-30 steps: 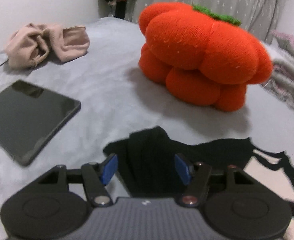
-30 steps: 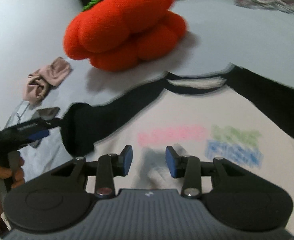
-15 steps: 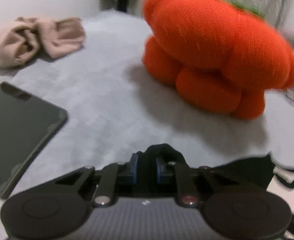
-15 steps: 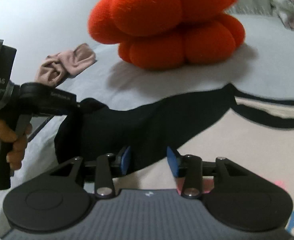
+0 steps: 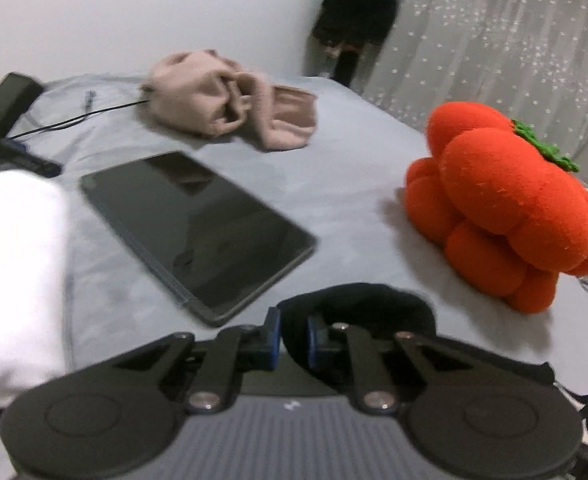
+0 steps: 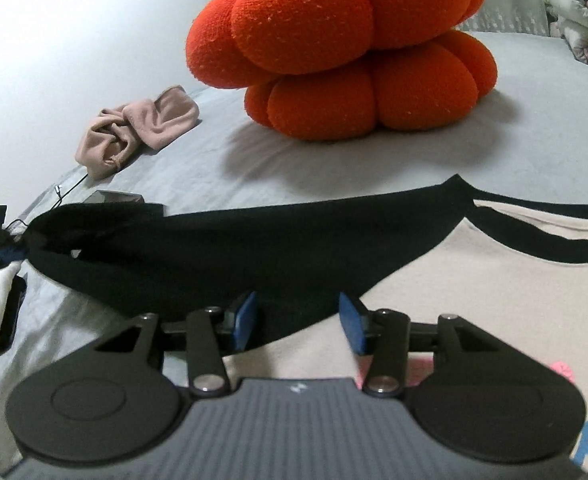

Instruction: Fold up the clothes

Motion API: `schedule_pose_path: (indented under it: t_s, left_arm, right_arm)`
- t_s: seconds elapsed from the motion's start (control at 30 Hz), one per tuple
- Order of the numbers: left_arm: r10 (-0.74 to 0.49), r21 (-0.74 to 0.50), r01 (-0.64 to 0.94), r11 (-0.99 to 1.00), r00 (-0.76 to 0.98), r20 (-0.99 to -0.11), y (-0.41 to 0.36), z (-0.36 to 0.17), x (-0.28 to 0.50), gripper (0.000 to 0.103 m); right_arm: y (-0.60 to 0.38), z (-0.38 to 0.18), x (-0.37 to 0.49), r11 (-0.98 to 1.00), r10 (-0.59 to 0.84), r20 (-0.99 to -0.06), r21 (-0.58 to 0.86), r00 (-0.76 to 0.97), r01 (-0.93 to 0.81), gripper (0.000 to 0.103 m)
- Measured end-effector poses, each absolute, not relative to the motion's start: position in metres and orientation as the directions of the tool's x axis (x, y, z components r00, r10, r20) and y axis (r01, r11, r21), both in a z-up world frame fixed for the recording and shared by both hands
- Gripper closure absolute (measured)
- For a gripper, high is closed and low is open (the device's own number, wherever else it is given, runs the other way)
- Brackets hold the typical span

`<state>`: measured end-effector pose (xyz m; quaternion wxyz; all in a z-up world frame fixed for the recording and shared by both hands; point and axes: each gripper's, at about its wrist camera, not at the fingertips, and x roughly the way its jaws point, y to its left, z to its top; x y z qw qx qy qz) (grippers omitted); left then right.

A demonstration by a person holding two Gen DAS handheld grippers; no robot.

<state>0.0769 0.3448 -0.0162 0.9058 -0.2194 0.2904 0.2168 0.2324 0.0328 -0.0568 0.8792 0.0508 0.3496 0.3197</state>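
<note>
A cream T-shirt (image 6: 494, 300) with black sleeves and a coloured print lies flat on the grey bed. Its black sleeve (image 6: 222, 244) stretches out to the left, lifted off the sheet at its end. My left gripper (image 5: 294, 338) is shut on the black sleeve cuff (image 5: 358, 308), which bunches up past the blue pads. My right gripper (image 6: 298, 322) is open, its blue pads straddling the sleeve's lower edge near the armpit seam, low over the shirt.
An orange pumpkin plush (image 5: 506, 208) sits behind the shirt. A dark tablet (image 5: 198, 228) lies left of the sleeve, a crumpled beige garment (image 5: 230, 108) beyond it near cables. White fabric (image 5: 14, 272) fills the left edge. Folded bedding (image 6: 582, 16) sits far right.
My left gripper closed on the sleeve cuff, then pulled it leftward and up, stretching the sleeve straight. My right gripper moved from the printed chest to the sleeve seam, staying open.
</note>
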Motion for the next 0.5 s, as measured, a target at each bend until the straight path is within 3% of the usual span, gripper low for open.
schedule_pose_path:
  t_s: [0.1, 0.17, 0.23, 0.27, 0.5]
  left_arm:
    - [0.251, -0.247, -0.525, 0.814, 0.702, -0.666, 0.351, -0.023, 0.069, 0.097]
    - [0.242, -0.23, -0.528, 0.818, 0.677, -0.695, 0.355, -0.027, 0.064, 0.088]
    - [0.232, -0.214, -0.53, 0.821, 0.651, -0.722, 0.359, -0.031, 0.059, 0.07]
    - [0.228, -0.205, -0.53, 0.823, 0.638, -0.736, 0.361, -0.034, 0.057, 0.069]
    - [0.179, -0.133, -0.365, 0.921, 0.703, -0.688, 0.335, -0.015, 0.083, 0.045]
  right_arm:
    - [0.031, -0.056, 0.232, 0.789, 0.6, -0.582, 0.315, 0.549, -0.528, 0.052]
    - [0.031, -0.056, 0.233, 0.788, 0.601, -0.582, 0.317, 0.548, -0.528, 0.052]
    - [0.032, -0.056, 0.233, 0.788, 0.601, -0.582, 0.318, 0.547, -0.527, 0.052]
    - [0.032, -0.056, 0.233, 0.788, 0.601, -0.582, 0.318, 0.547, -0.528, 0.052]
    - [0.032, -0.057, 0.233, 0.785, 0.607, -0.58, 0.326, 0.544, -0.527, 0.049]
